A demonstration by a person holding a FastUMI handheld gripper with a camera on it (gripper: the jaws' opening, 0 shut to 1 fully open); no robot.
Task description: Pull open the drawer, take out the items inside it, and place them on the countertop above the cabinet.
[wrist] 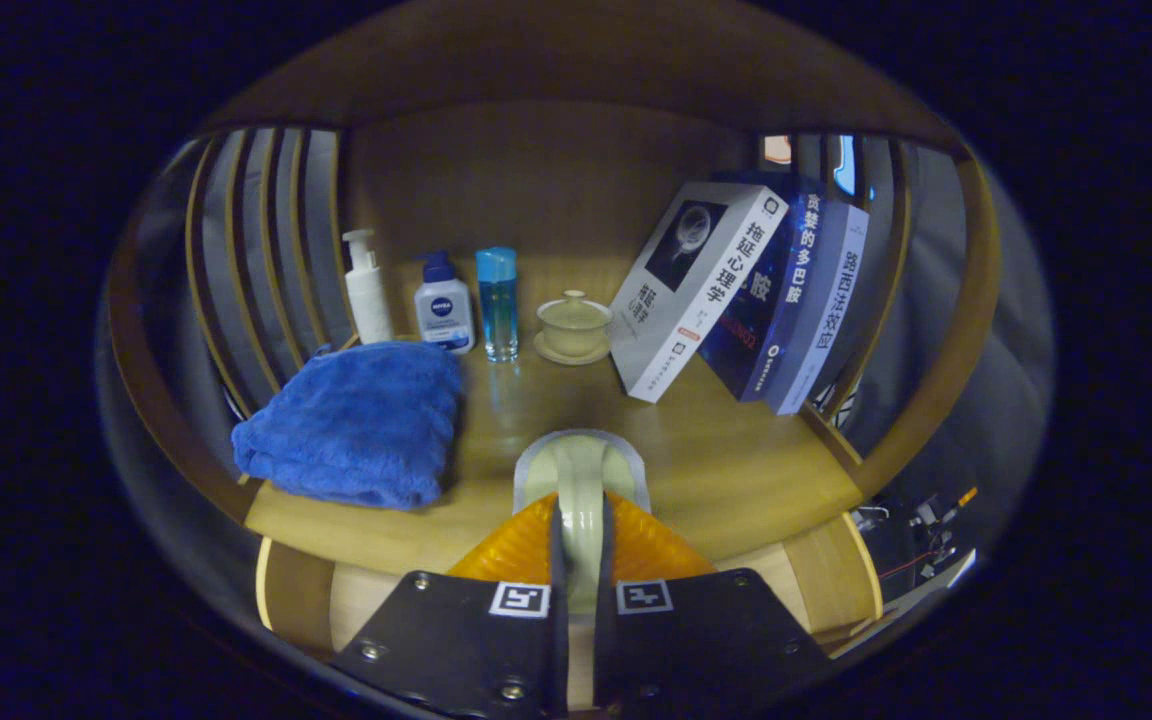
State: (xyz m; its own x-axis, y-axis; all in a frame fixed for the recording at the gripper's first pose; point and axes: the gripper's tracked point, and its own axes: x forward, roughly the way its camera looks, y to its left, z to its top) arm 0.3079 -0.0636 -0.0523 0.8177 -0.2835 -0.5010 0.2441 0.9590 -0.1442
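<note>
Gripper [581,520] fingers pinched on a pale cup [581,480], held just over the countertop [736,470] near edge, right of the blue towel [356,420], likely to set it down.

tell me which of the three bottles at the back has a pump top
The white bottle, farthest from the clear blue bottle; the dark-capped bottle stands between them. The gripper has its jaws shut on a pale item.
</note>
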